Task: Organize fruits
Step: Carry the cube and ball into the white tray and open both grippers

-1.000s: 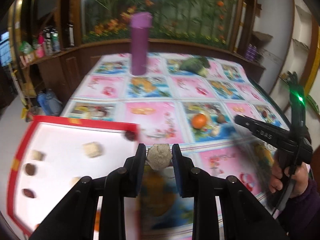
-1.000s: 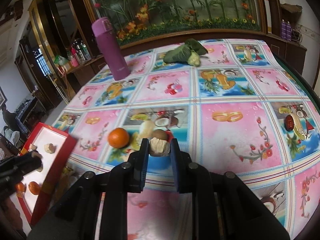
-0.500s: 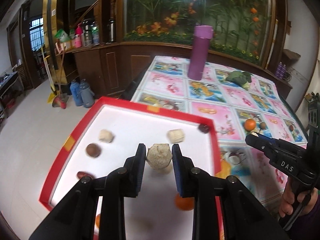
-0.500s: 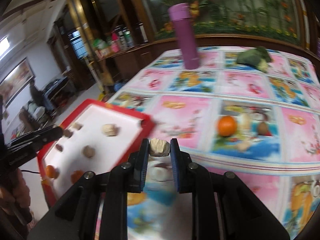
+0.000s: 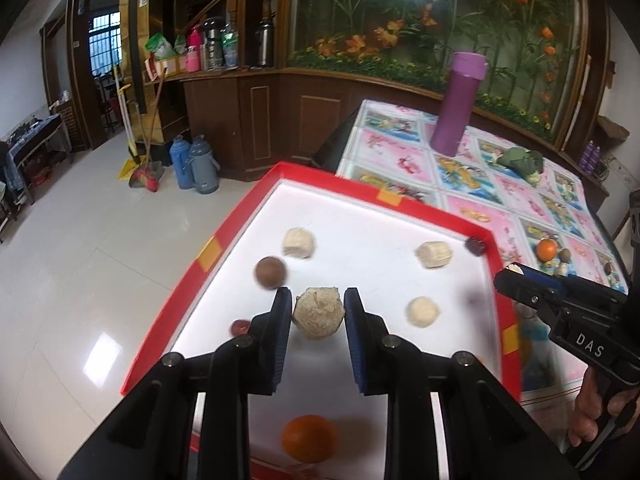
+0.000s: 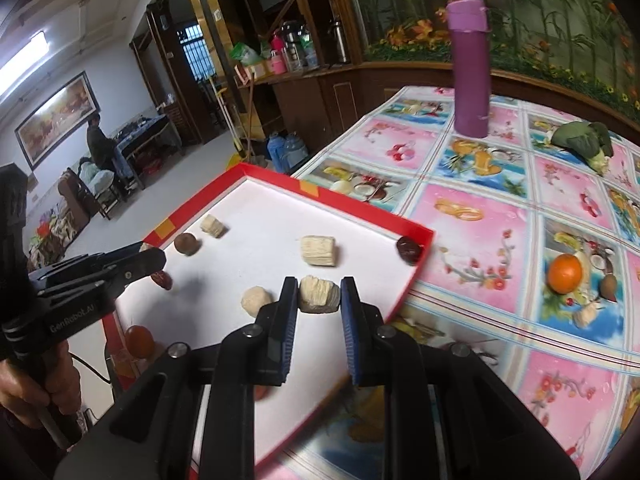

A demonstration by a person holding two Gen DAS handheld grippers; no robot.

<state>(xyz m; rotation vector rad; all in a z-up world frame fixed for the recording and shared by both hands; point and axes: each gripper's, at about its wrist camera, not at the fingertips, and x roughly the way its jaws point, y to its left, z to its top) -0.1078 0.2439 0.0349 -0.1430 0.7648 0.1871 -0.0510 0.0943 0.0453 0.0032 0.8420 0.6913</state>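
My left gripper [image 5: 318, 312] is shut on a rough beige ball [image 5: 319, 312] and holds it over the red-rimmed white tray [image 5: 240, 220]. My right gripper [image 6: 319, 294] is shut on a ridged pale chunk [image 6: 319, 294] over the same tray [image 6: 416, 256], near its right rim. In the tray lie several pale pieces [image 5: 434, 255], a brown ball [image 5: 271, 273], dark dates [image 6: 409, 249] and an orange [image 5: 308, 438]. On the tablecloth an orange [image 6: 565, 273] and a brown fruit [image 6: 608, 285] lie together. The right gripper shows in the left wrist view [image 5: 510, 276].
A purple flask [image 6: 470, 68] stands at the table's far side. A green leaf-wrapped bundle [image 6: 580, 142] lies to its right. The tray overhangs the table's left edge, with tiled floor [image 5: 80, 280] below. The left gripper's fingers [image 6: 132, 264] reach over the tray's left rim.
Both grippers have swung left from the tablecloth to over the tray, each still carrying its piece. The right gripper has come in over the tray's right rim.
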